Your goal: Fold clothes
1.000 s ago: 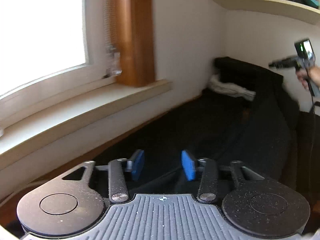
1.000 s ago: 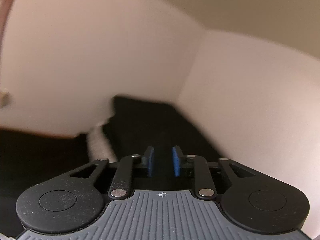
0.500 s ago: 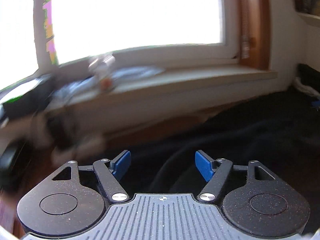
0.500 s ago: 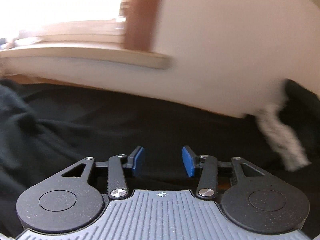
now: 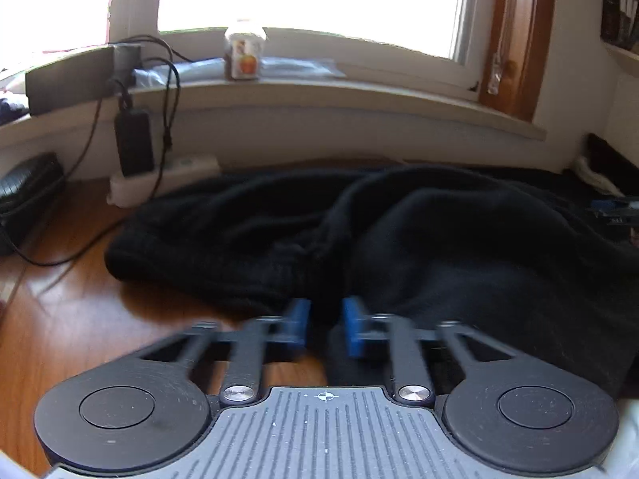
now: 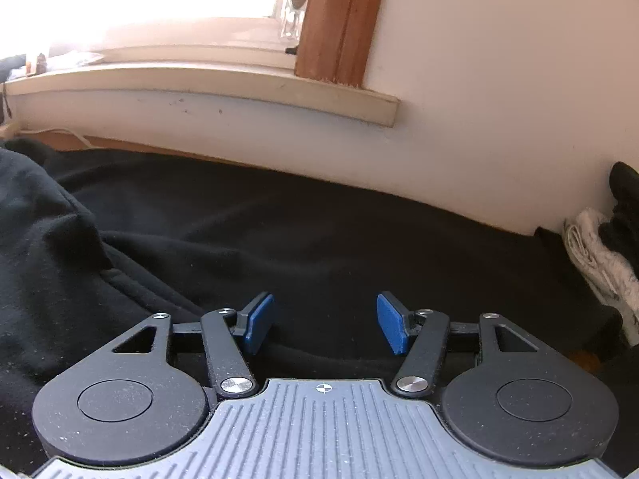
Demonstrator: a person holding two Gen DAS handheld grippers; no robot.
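Note:
A black garment [image 5: 439,239] lies rumpled on a wooden surface [image 5: 100,319] below the window. My left gripper [image 5: 325,325] is at the garment's near edge. Its blurred blue pads [image 5: 297,325] are closing tight, and a fold of the black fabric is pinched between them. In the right wrist view the same black garment [image 6: 279,231] spreads flat toward the wall. My right gripper [image 6: 325,323] hovers low over it with its jaws opening. Its blue pads [image 6: 259,321] stand well apart, and only the cloth lying underneath shows between them.
A white power strip [image 5: 159,179] with a black adapter [image 5: 133,141] and cables sits at the wall on the left. A small jar [image 5: 244,56] stands on the window sill [image 5: 359,95]. White folded cloth [image 6: 599,255] and more dark clothing lie in the right corner.
Both views swung from the wall corner down toward the window and the black garment. The left jaws widened, then closed on the fabric edge. The right jaws spread wider.

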